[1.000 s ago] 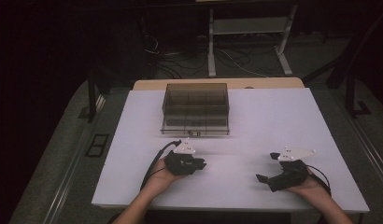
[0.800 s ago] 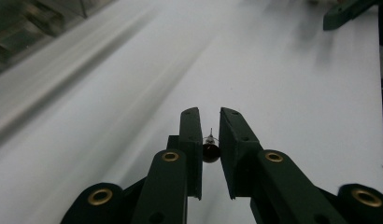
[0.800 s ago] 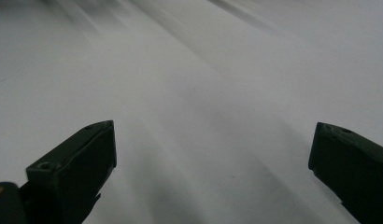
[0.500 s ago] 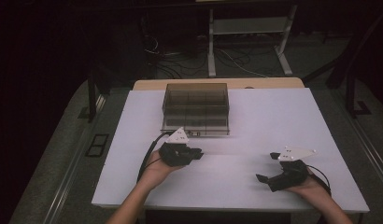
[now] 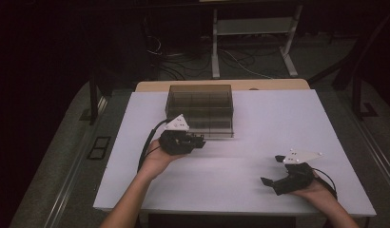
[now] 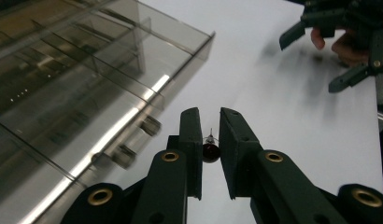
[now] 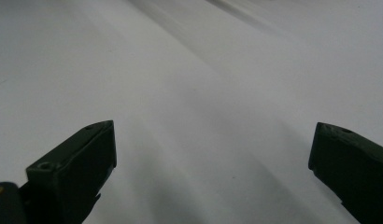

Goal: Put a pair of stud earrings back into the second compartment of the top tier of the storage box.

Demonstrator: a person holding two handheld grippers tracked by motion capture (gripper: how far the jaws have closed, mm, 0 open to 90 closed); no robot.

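A smoky clear plastic box [image 5: 200, 110] with several compartments stands at the back middle of the white table [image 5: 269, 123]. My left gripper [image 5: 199, 140] hovers just in front of the box, jaws pointing right along its front. In the left gripper view its jaws [image 6: 210, 114] are nearly together, shut on a small dark red piece [image 6: 210, 150] with a thin metal tip. The box [image 6: 87, 84] fills the left of that view. My right gripper [image 5: 271, 176] rests at the table's front right, open with nothing between its jaws [image 7: 213, 154].
Small knobs [image 6: 151, 125] stick out of the box's front face. The other hand and its open gripper [image 6: 308, 65] appear at the top right of the left gripper view. A white metal stand [image 5: 250, 28] and cables lie on the floor behind the table.
My left hand has lifted off the table and moved back toward the box front, jaws kept together. The right hand and gripper have stayed put.
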